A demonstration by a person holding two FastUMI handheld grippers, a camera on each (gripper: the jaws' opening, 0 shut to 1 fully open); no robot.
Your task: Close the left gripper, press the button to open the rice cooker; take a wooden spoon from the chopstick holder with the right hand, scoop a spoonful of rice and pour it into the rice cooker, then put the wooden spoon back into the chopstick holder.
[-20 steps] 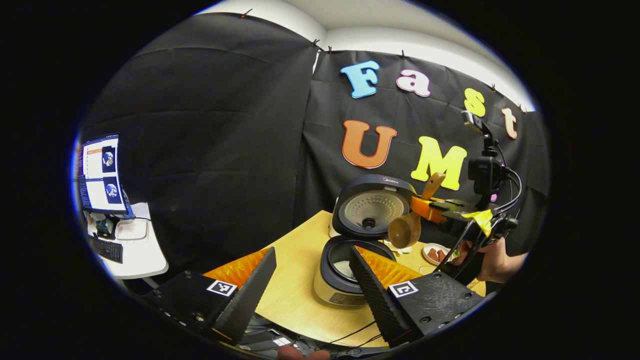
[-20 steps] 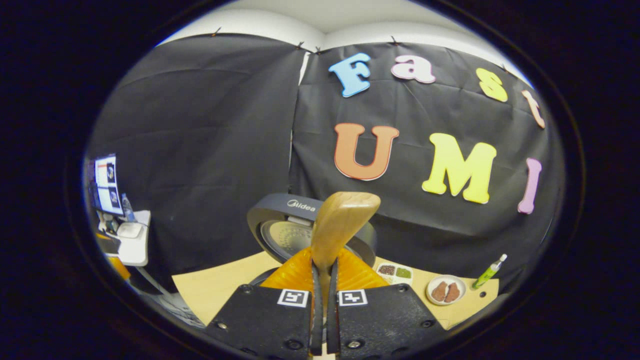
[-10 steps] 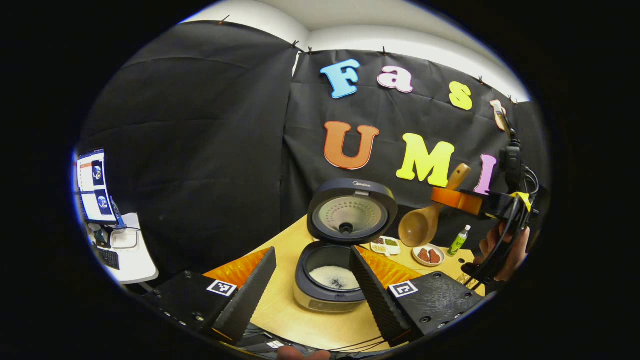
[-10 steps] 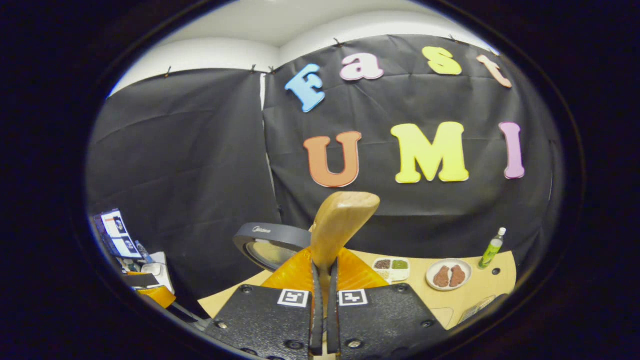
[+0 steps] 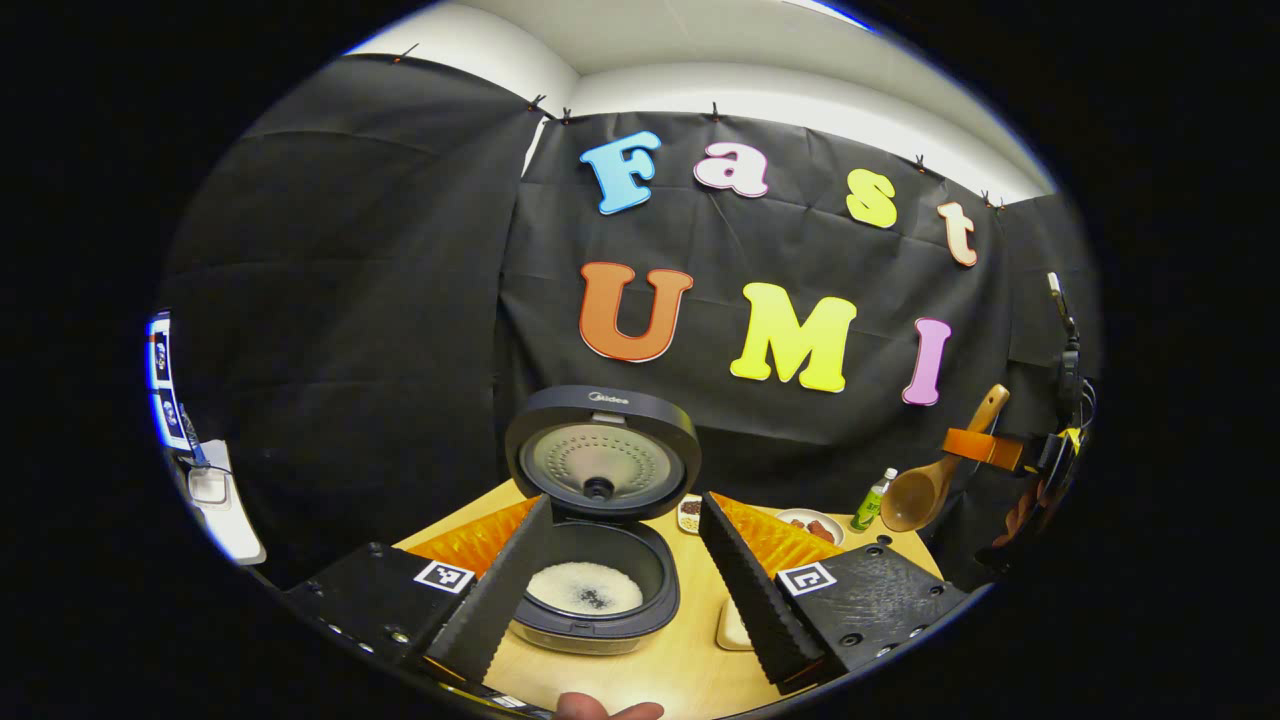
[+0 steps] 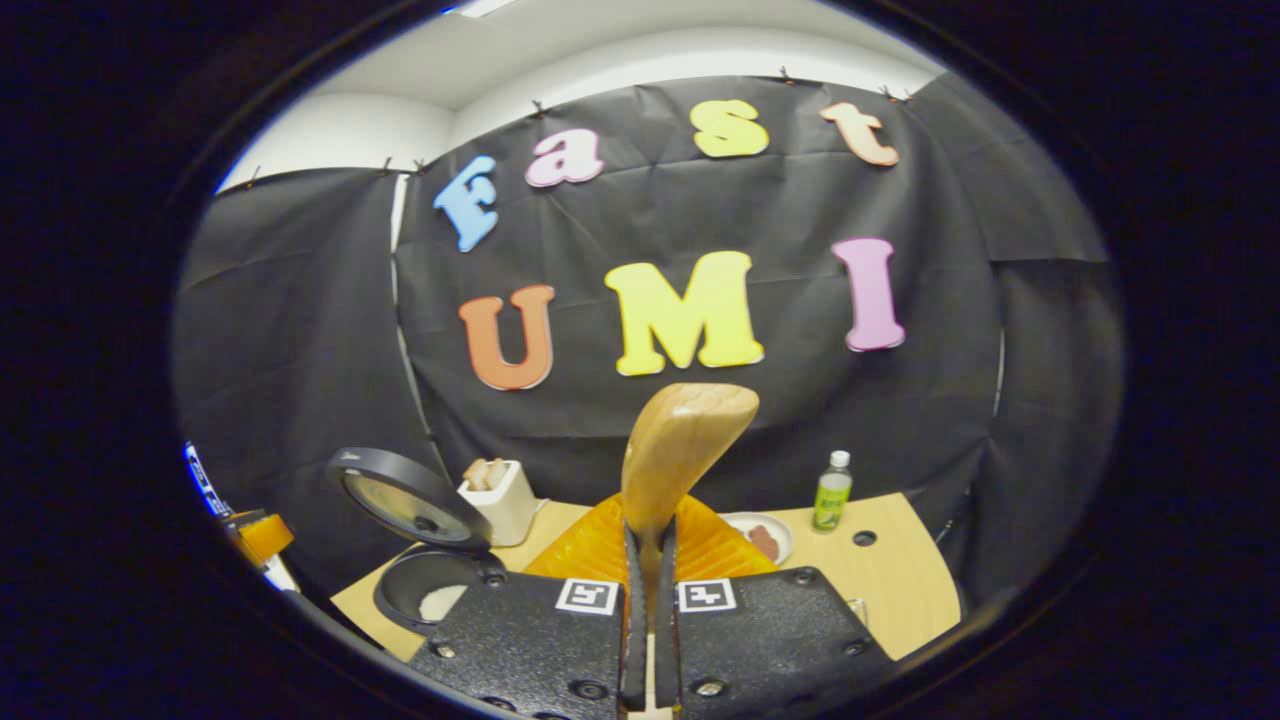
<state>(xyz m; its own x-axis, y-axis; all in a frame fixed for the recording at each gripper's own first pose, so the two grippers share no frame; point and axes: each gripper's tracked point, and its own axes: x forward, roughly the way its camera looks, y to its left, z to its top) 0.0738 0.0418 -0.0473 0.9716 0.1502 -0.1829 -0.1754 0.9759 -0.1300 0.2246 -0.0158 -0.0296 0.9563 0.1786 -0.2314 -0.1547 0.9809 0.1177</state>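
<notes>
Tabletop, cooker [image 5: 590, 590] lid up, rice inside. Right gripper [image 6: 648, 560] pinches spoon [image 6: 680, 450], bowl probably empty; left gripper [image 5: 620, 580] spread wide. Holder [image 6: 497, 497] sits behind cooker: lower spoon in upright, release late.

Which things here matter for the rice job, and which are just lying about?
In the job: rice cooker, lid up, rice inside; wooden spoon, clamped in the right gripper; chopstick holder; left gripper, open.

Lying about: green bottle; plate; small dish.
</notes>
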